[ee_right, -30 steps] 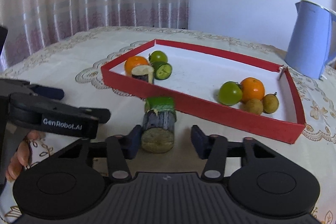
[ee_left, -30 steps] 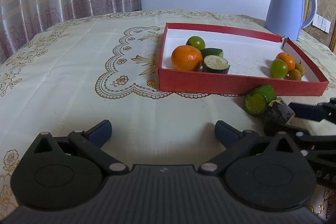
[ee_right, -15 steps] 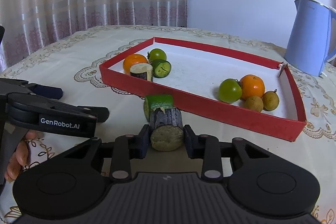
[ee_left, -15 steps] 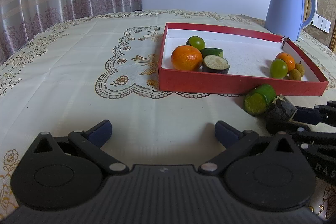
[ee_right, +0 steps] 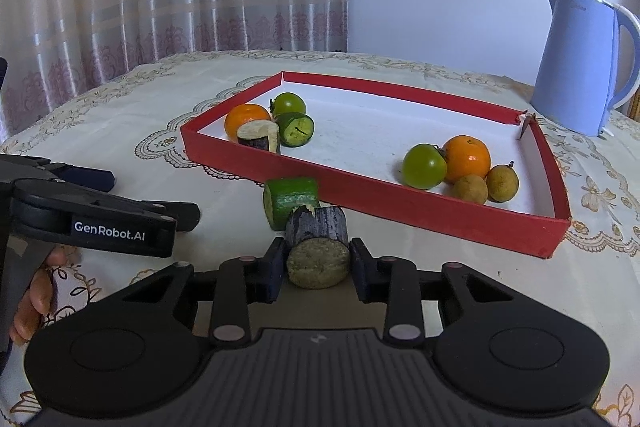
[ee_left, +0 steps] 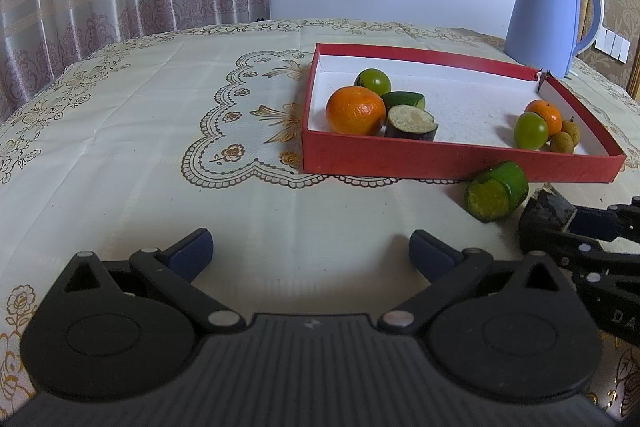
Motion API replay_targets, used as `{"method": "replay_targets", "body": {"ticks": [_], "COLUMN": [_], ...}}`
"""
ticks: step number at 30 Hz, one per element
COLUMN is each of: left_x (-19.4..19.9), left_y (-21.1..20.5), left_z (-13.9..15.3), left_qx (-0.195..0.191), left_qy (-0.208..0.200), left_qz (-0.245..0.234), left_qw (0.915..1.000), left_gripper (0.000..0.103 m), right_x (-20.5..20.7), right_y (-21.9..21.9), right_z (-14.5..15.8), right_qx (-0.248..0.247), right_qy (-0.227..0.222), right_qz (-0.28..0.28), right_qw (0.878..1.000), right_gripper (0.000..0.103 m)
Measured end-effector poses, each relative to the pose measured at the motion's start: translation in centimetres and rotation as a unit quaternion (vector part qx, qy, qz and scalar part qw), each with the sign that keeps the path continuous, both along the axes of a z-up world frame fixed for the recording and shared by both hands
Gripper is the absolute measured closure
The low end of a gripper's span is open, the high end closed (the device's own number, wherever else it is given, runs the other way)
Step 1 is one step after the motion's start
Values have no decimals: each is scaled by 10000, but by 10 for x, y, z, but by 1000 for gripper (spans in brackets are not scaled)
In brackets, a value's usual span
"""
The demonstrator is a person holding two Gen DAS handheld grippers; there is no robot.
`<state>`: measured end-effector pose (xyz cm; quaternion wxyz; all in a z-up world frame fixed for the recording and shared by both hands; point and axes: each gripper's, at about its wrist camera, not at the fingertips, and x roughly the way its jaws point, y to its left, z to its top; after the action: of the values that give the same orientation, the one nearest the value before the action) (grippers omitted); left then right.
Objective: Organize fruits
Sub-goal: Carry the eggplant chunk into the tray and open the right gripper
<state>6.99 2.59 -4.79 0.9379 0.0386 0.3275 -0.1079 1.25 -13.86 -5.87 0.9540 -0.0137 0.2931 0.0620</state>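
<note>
My right gripper (ee_right: 318, 261) is shut on a dark-skinned cut piece (ee_right: 316, 251) with a pale green cut face, just in front of the red tray (ee_right: 400, 205). A green cucumber chunk (ee_right: 290, 201) lies on the cloth right behind that piece. In the left wrist view the same green chunk (ee_left: 496, 191) and dark piece (ee_left: 546, 209) sit at the right, with the right gripper's fingers (ee_left: 592, 223) beside them. My left gripper (ee_left: 310, 251) stands open over bare tablecloth. The tray holds an orange (ee_left: 355, 110), a green fruit, cut pieces, and a second fruit group (ee_right: 452, 163) at its right end.
A light blue kettle (ee_left: 548, 15) stands behind the tray's far right corner. The tray's red front wall (ee_left: 440, 161) rises just beyond the held piece. Patterned tablecloth (ee_left: 160, 131) stretches to the left, with curtains behind. A hand (ee_right: 32, 303) grips the left gripper's handle.
The right gripper's jaws closed from wide apart onto the dark cut piece. The left gripper stayed where it was, open.
</note>
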Motion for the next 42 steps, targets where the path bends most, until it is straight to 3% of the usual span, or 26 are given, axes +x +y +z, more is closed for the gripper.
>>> {"method": "replay_targets", "body": {"ticks": [12,19,31,42], "left_x": [0,0,0,0], "left_y": [0,0,0,0], "left_z": [0,0,0,0], "left_qx": [0,0,0,-1], "left_qy": [0,0,1,1], "left_qz": [0,0,0,0], "left_qw": [10000,10000,10000,10000], "left_gripper": [0,0,0,0], "right_x": [-15,-15,63,152], "right_y": [-16,-40,-47,-47], "right_z": [8,32,52,28], "right_qx": [117,18,-523,-863], "right_qy": [-126,-517,-692,51], "right_qz": [-88,-447,-721,-1013], "right_qw": [9998,9977,9936,9911], "right_gripper": [70,70,70,70]}}
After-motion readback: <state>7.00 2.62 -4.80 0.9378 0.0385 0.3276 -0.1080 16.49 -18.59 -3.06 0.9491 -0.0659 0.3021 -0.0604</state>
